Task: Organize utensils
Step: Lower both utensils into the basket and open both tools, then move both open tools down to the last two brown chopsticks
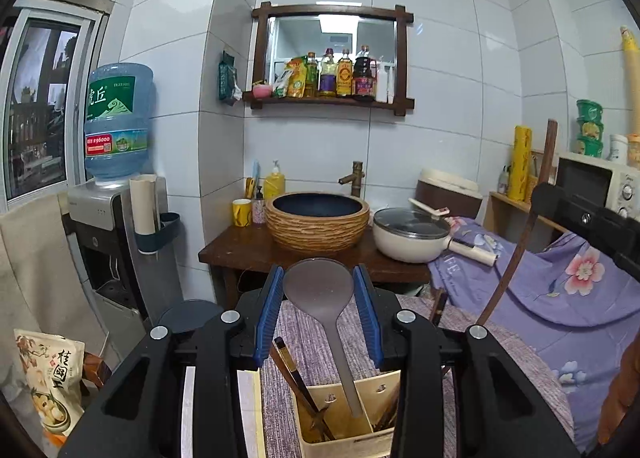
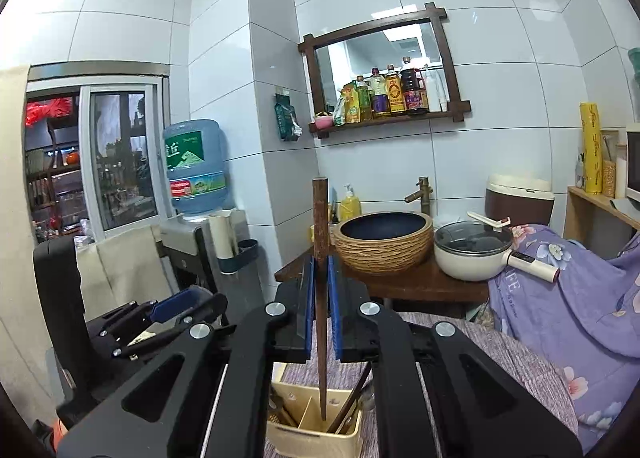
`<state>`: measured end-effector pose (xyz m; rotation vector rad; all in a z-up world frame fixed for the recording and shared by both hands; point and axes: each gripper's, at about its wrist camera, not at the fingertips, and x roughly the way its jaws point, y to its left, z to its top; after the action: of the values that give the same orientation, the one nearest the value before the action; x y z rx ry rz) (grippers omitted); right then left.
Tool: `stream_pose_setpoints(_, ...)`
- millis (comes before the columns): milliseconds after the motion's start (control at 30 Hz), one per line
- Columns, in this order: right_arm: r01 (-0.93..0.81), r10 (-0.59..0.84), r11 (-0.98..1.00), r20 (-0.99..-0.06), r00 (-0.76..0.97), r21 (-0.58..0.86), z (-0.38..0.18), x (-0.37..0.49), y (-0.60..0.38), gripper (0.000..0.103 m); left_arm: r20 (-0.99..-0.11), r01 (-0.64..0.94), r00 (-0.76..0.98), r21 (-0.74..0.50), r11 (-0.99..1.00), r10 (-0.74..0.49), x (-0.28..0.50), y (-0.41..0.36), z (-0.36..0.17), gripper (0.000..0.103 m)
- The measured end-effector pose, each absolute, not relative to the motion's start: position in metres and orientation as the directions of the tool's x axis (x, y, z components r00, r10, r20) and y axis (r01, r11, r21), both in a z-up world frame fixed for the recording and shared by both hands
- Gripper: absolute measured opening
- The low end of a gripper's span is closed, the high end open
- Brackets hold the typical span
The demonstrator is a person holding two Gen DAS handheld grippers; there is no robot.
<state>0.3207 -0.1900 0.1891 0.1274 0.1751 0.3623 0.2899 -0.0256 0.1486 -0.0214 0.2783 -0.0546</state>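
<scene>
So the left hand-held gripper [image 1: 320, 290] has its blue ribbed pads clamped on either side of a grey translucent plastic rice paddle [image 1: 320, 290], squeezing the flat oval head. The thin handle hangs down toward 6 o'clock and the tip dips into the cream-coloured utensil caddy [image 1: 348, 446] sitting right below. That caddy is a boxy thing with divider walls, and there are dark wooden chopsticks [image 1: 298, 382] leaning in its left compartment.

The right hand-held gripper [image 2: 320, 298] is pinched fully shut on a dark brown wooden chopstick [image 2: 320, 218], held pretty much upright. The squared blunt end pokes up at 12 o'clock above the pads, and the tapered point reaches down into the same utensil caddy [image 2: 280, 438], close to the middle divider. More wooden sticks [image 2: 350, 406] lean in the right-hand compartment.

The caddy stands on a surface covered in a purple-grey ribbed woven cloth [image 1: 312, 338]. From the right wrist view, the left gripper shows up over at 9 o'clock.

Background stuff: round woven-texture basin [image 1: 318, 220] with a dark blue inside at 12 o'clock on a brown wooden stand, bamboo-style faucet [image 1: 354, 176] behind it, white glass-lidded electric pot [image 1: 412, 234] at about 1 o'clock, and a purple floral sheet [image 1: 560, 290] draped out at 3 o'clock
</scene>
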Motion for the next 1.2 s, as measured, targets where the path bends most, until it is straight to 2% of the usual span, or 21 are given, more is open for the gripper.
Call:
stream_pose_setpoints(433, -0.319, 0.361, 0.930, -0.295, 0.884, 0.182, 0.100, 0.358, -0.176, 0.008, -0.390, 0.066, 0.918, -0.018, 0.998, -0.068, 0.308, -0.030, 0.071, 0.036)
stream_pose_setpoints(900, -0.321, 0.364, 0.930, -0.342, 0.867, 0.177, 0.070, 0.362, -0.178, 0.008, -0.454, 0.087, 0.887, 0.002, 0.996, -0.077, 0.314, -0.034, 0.035, 0.036)
stream_pose_setpoints(1000, -0.328, 0.367, 0.930, -0.344, 0.864, 0.167, 0.069, 0.361, -0.177, 0.008, -0.453, 0.094, 0.888, -0.003, 0.996, -0.085, 0.310, -0.032, 0.033, 0.042)
stream_pose_setpoints(1133, -0.322, 0.353, 0.935, -0.339, 0.872, 0.146, 0.068, 0.355, -0.178, 0.010, -0.428, 0.096, 0.899, -0.014, 0.995, -0.093, 0.297, -0.029, 0.036, 0.063)
stream_pose_setpoints(1200, -0.326, 0.356, 0.934, -0.330, 0.874, 0.143, 0.067, 0.350, -0.181, 0.022, -0.414, 0.094, 0.906, 0.000, 0.996, -0.086, 0.287, -0.028, 0.037, 0.066)
